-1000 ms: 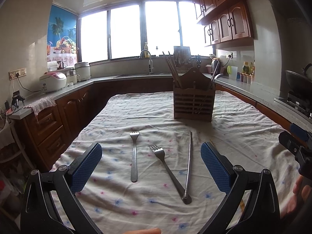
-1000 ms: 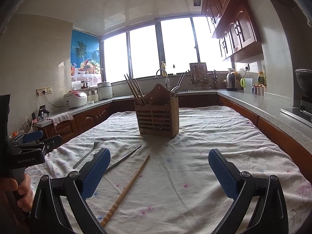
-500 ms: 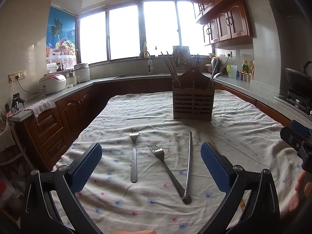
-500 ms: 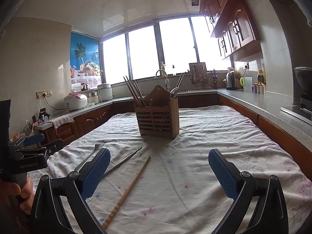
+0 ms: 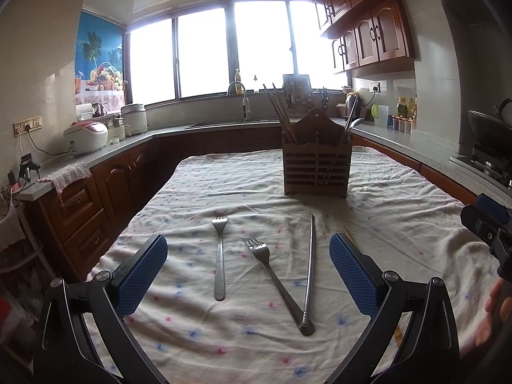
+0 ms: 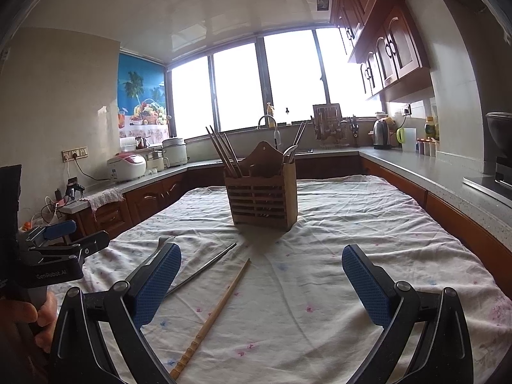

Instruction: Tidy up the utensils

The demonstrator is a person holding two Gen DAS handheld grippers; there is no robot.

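A wooden utensil holder (image 5: 316,170) stands upright mid-table with chopsticks and metal utensils in it; it also shows in the right wrist view (image 6: 262,196). On the cloth lie a fork (image 5: 219,256), a second fork (image 5: 275,283) and a metal chopstick (image 5: 310,264) between my left gripper's open fingers. My left gripper (image 5: 248,252) is open and empty above them. A wooden chopstick (image 6: 217,310) and the metal chopstick (image 6: 204,268) lie ahead of my right gripper (image 6: 261,262), which is open and empty.
The table wears a white flowered cloth (image 5: 400,224). Counters with dark wood cabinets run around it: rice cookers (image 5: 86,136) on the left, a sink tap (image 5: 244,102) at the back, a stove (image 5: 489,160) on the right. The left gripper's body (image 6: 48,256) shows at the right view's left edge.
Both views have tilted very slightly. The utensils and the holder have not moved, and both grippers stay open.
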